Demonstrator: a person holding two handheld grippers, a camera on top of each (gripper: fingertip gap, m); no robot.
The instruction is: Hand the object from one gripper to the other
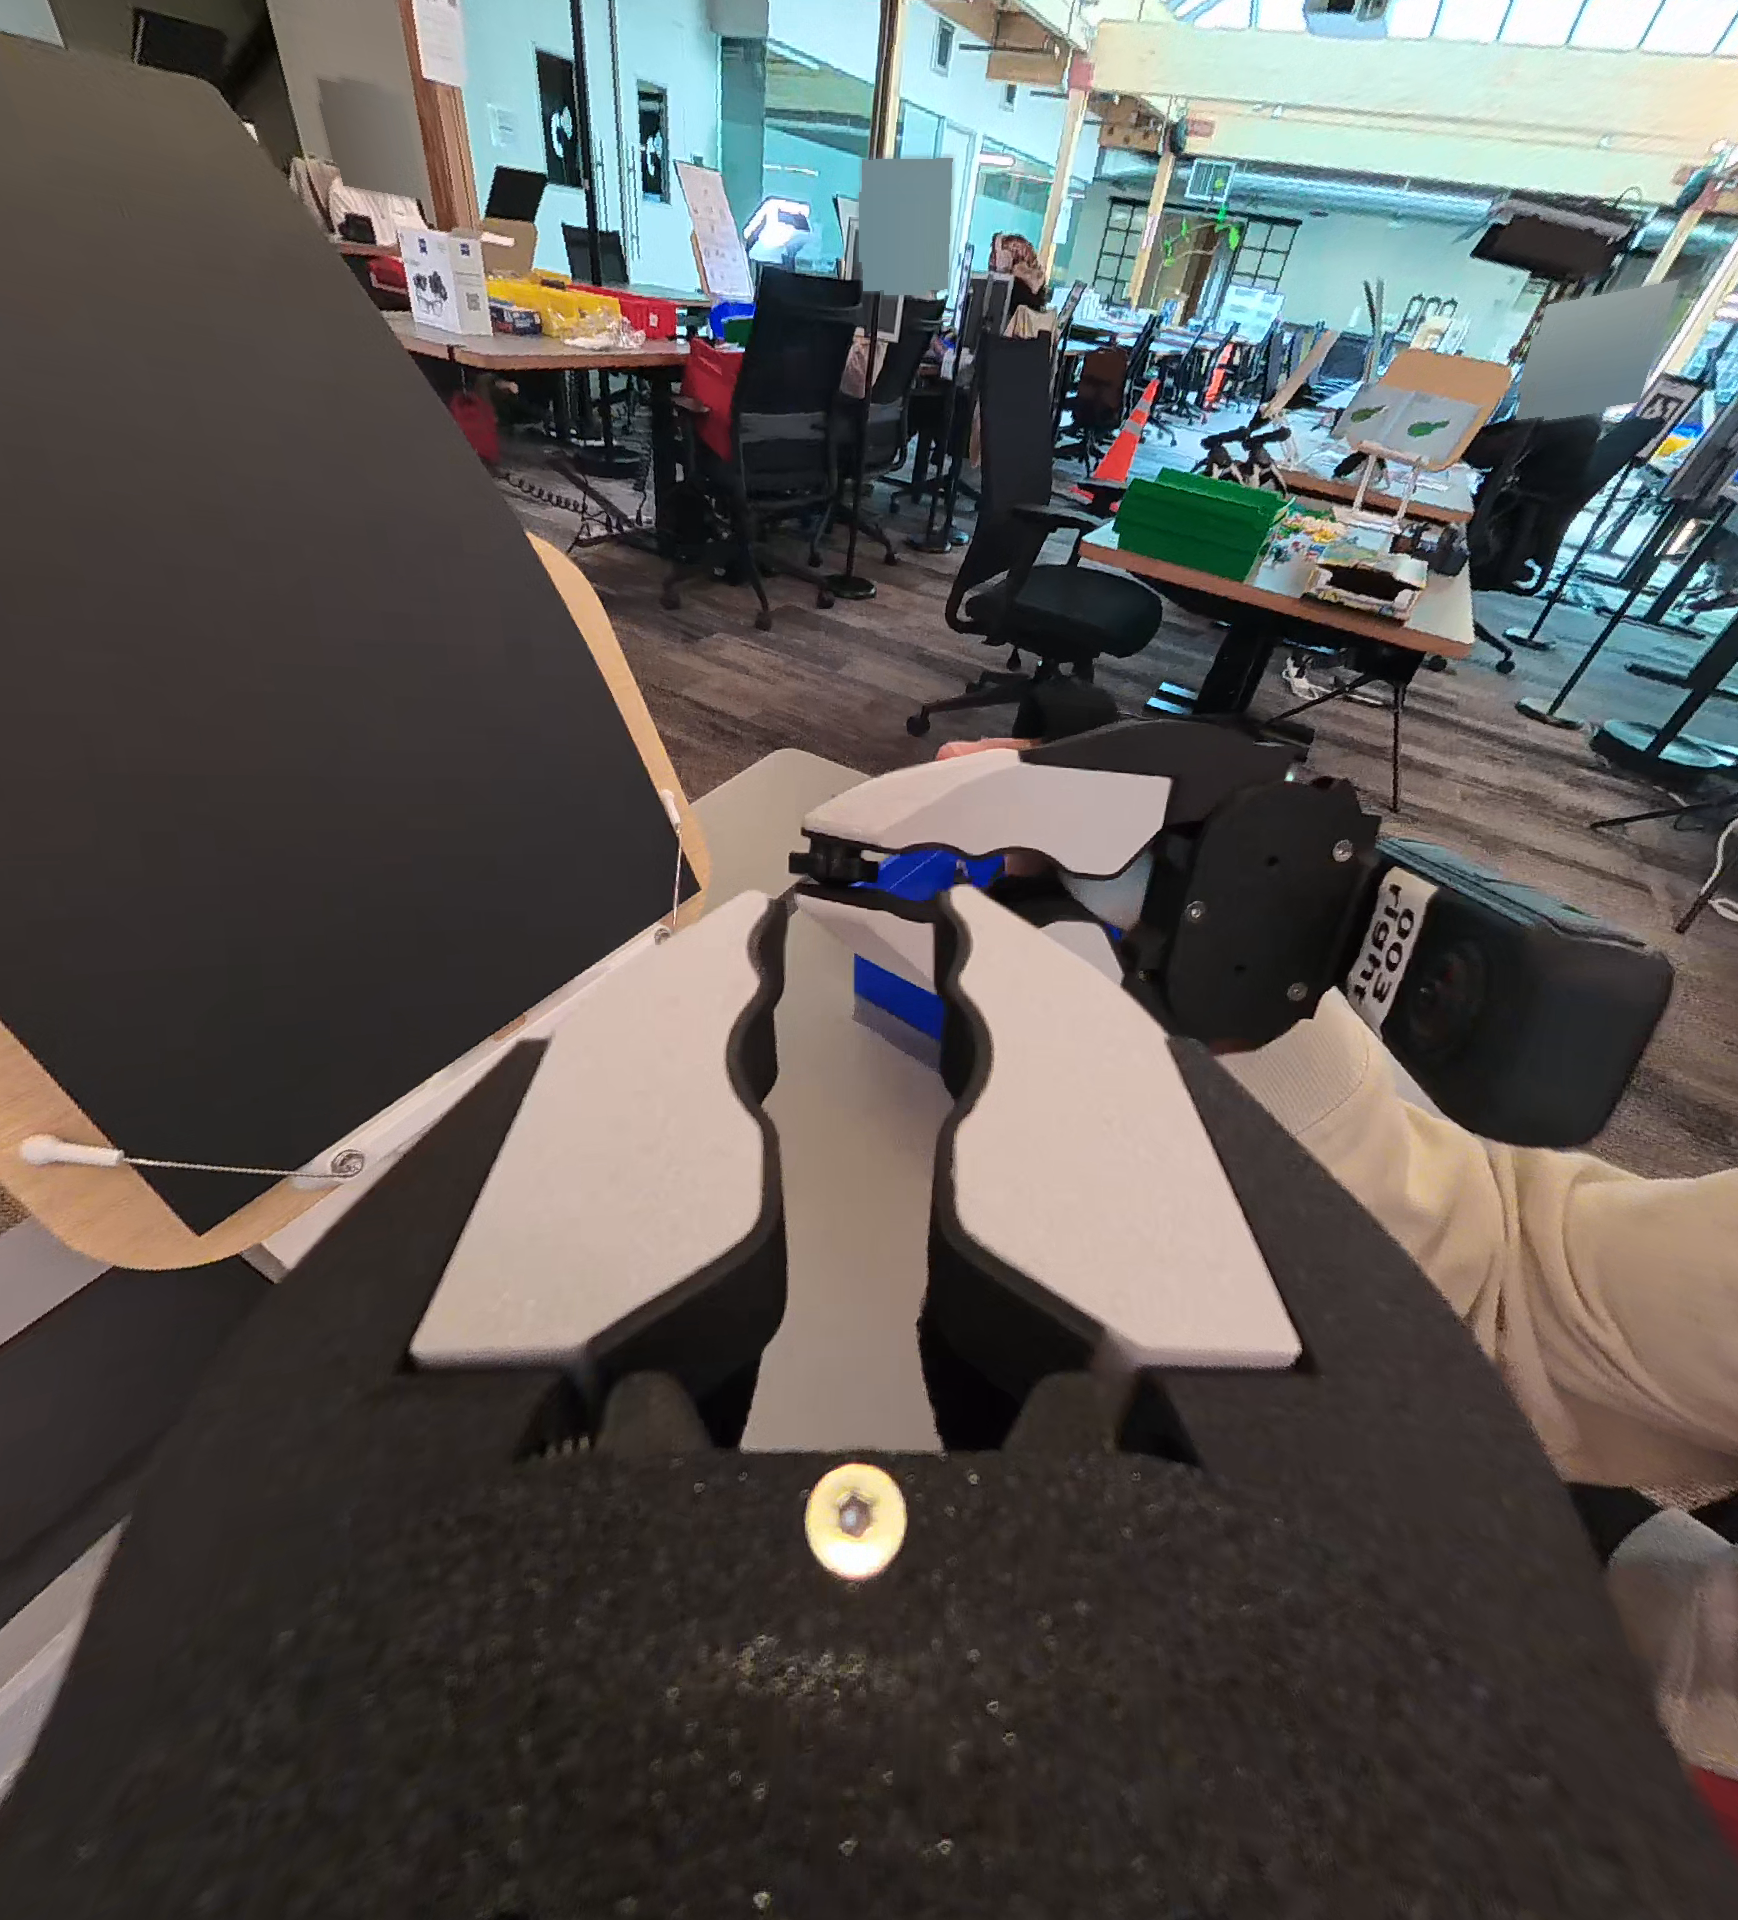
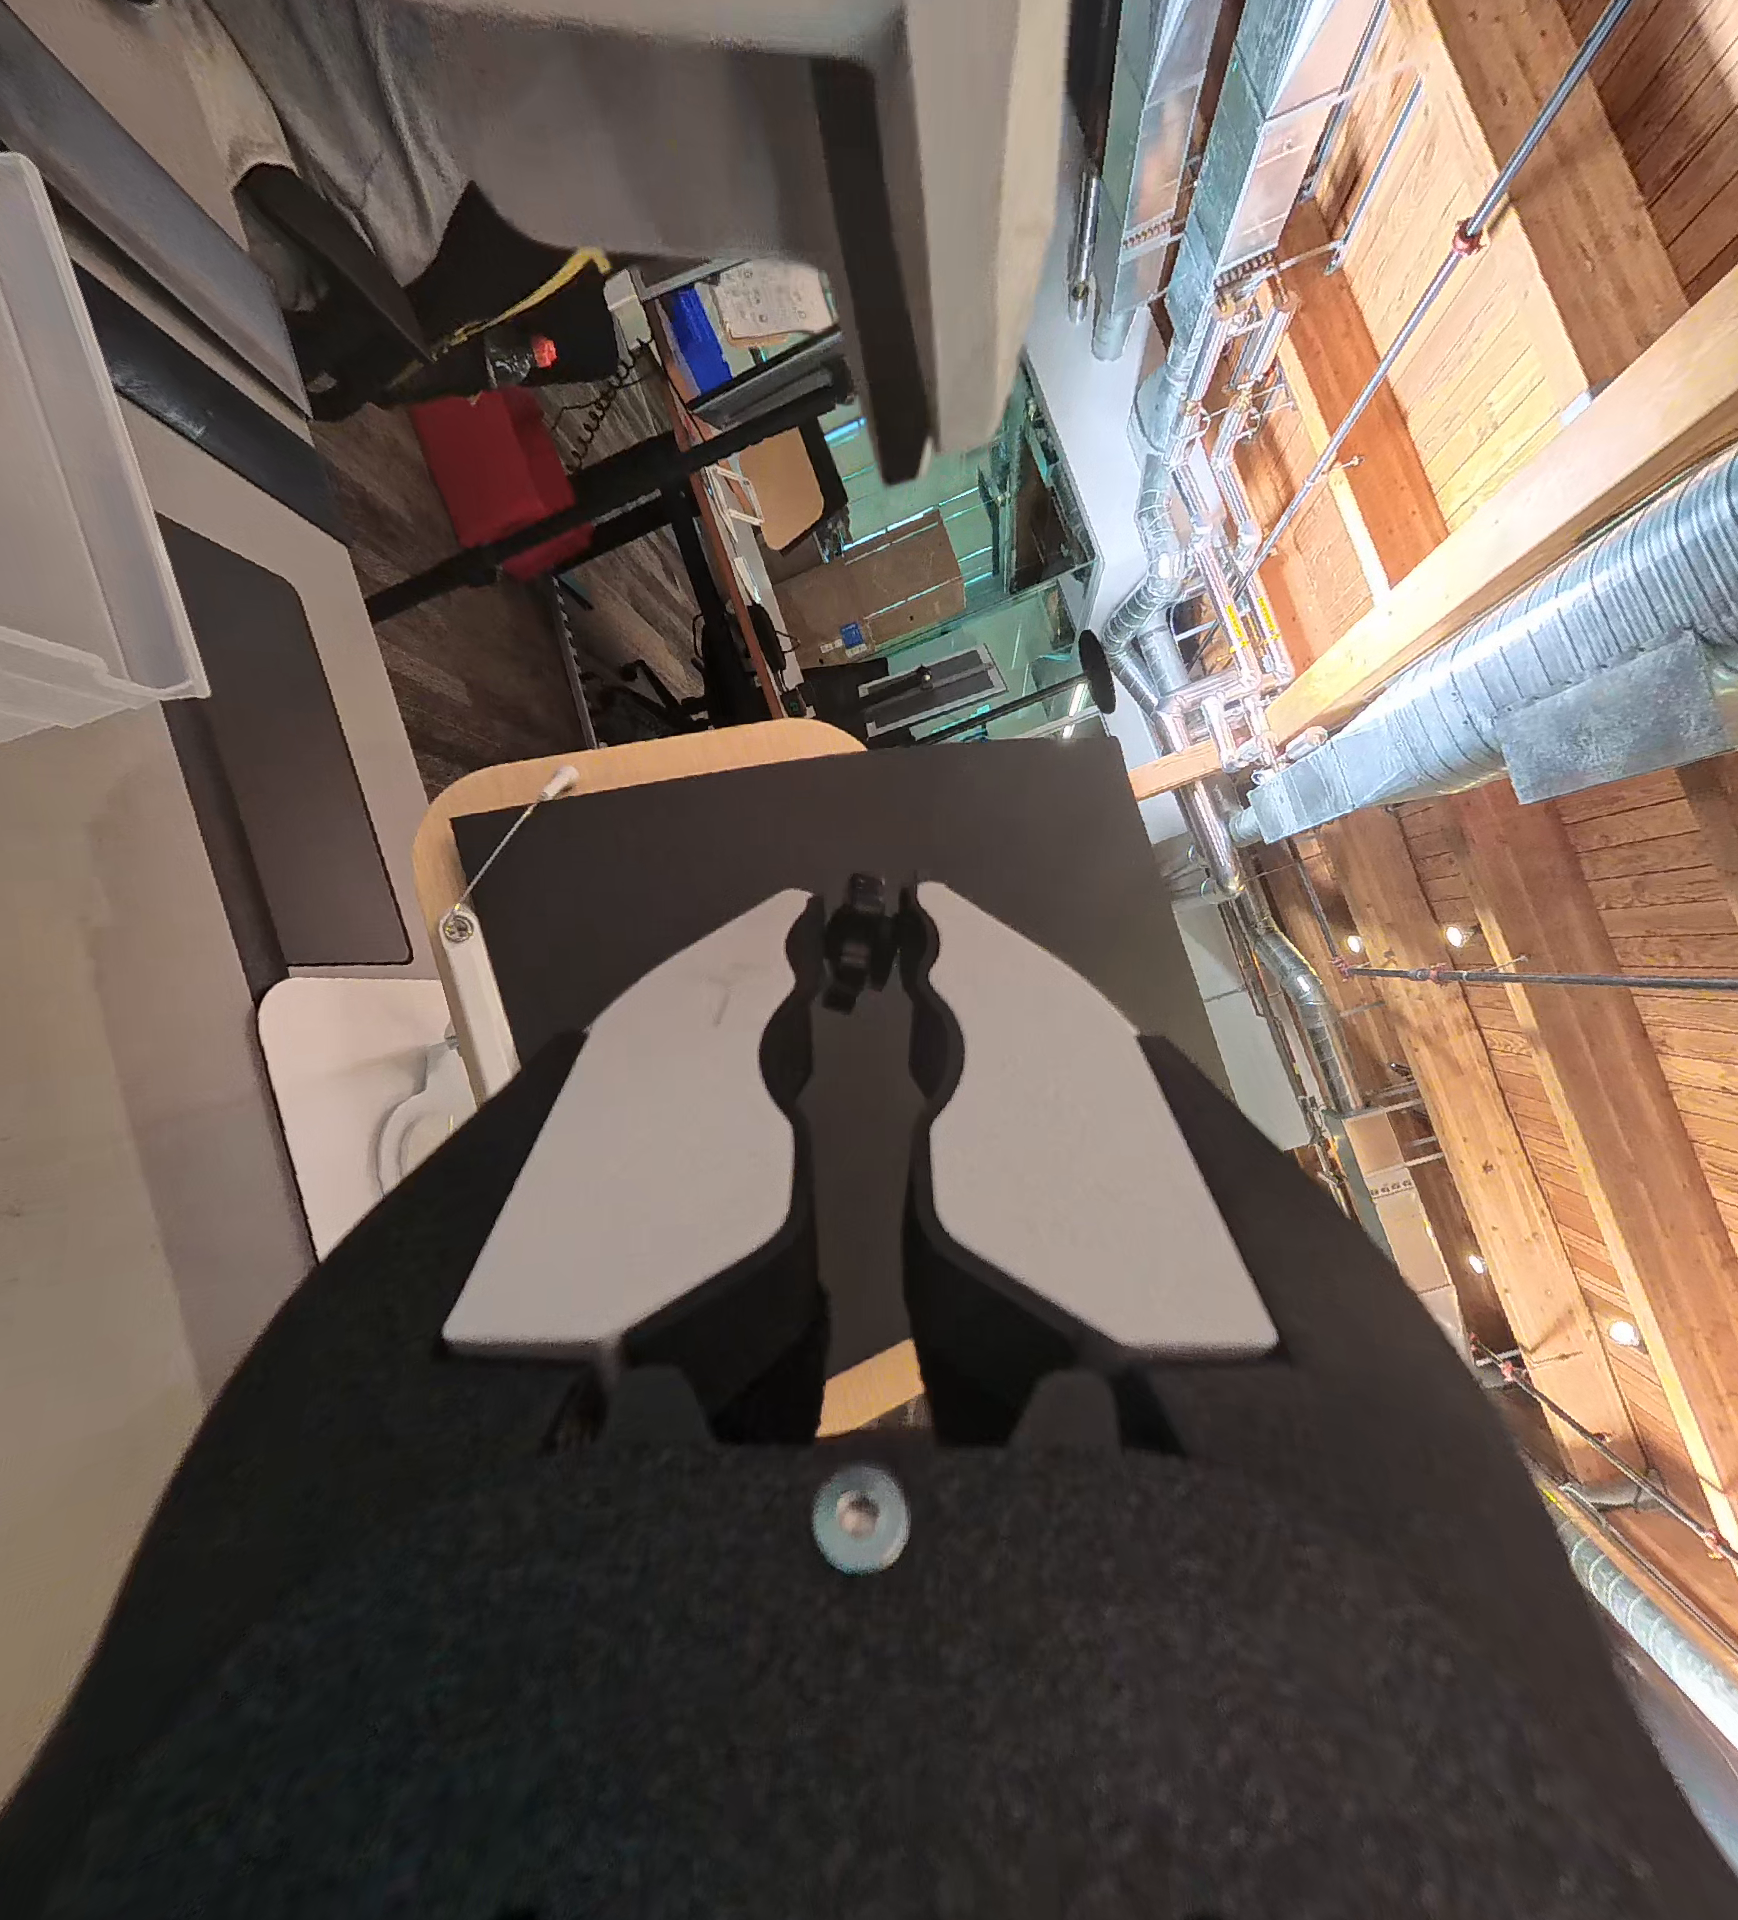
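Observation:
The object is a small blue block with a black knob at its end. My right gripper reaches in from the right, rolled on its side, and is shut on the object. In the right wrist view only the black knob shows, pinched between the tips of the right gripper. My left gripper is open. Its fingers stand on either side of the blue block's lower part, with a gap on the left side. The rest of the block is hidden by the fingers.
A tilted black board with a wooden rim stands close on the left and also fills the right wrist view. A cream sleeve holds the right gripper. A clear plastic bin sits on the white table. Chairs and desks stand beyond. Some 7 cm of space lies between my two pairs of fingers.

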